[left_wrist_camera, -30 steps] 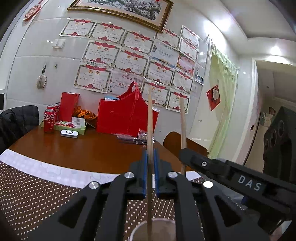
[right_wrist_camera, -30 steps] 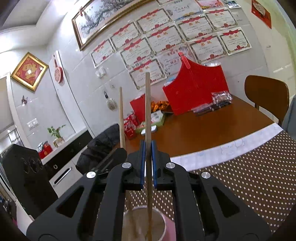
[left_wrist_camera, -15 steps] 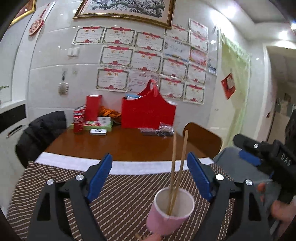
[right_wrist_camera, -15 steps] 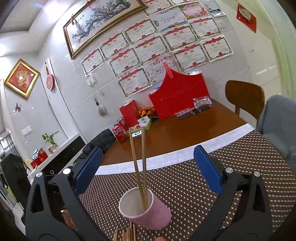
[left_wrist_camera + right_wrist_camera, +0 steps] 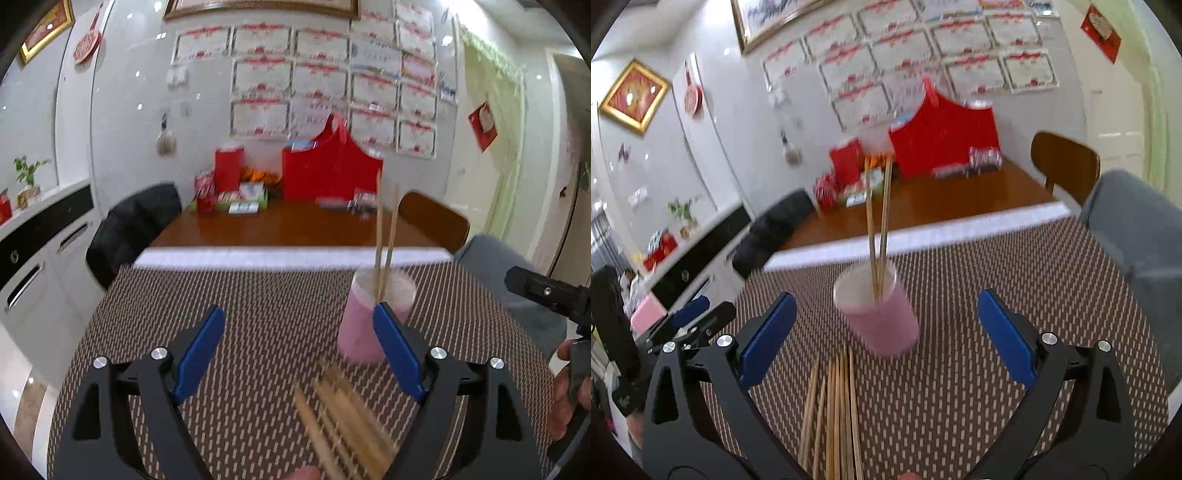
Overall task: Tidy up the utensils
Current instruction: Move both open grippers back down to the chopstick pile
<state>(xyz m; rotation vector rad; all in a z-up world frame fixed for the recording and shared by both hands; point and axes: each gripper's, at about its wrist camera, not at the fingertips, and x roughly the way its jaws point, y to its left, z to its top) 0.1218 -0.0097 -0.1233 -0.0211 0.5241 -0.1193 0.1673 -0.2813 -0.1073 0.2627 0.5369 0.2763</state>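
A pink cup (image 5: pixel 358 321) stands on the brown woven mat, with two wooden chopsticks (image 5: pixel 386 229) upright in it. A pile of loose chopsticks (image 5: pixel 343 417) lies on the mat just in front of the cup. My left gripper (image 5: pixel 299 314) is open and empty, its right pad overlapping the cup's near side in the picture. In the right wrist view the cup (image 5: pixel 882 321) with its two chopsticks (image 5: pixel 877 221) sits beyond my open, empty right gripper (image 5: pixel 886 299). The pile (image 5: pixel 834 406) lies between that gripper's fingers, untouched.
The mat (image 5: pixel 960 369) covers the near part of a wooden table (image 5: pixel 288 225). A red bag (image 5: pixel 328 173), cans and boxes stand at its far end by the wall. A dark jacket (image 5: pixel 136 221) hangs at the left, a wooden chair (image 5: pixel 1065 162) and grey fabric (image 5: pixel 1134 221) at the right.
Both grippers, each shut on a chopstick over the cup, opened and let it drop in. Both then drew back, and the loose pile came into view.
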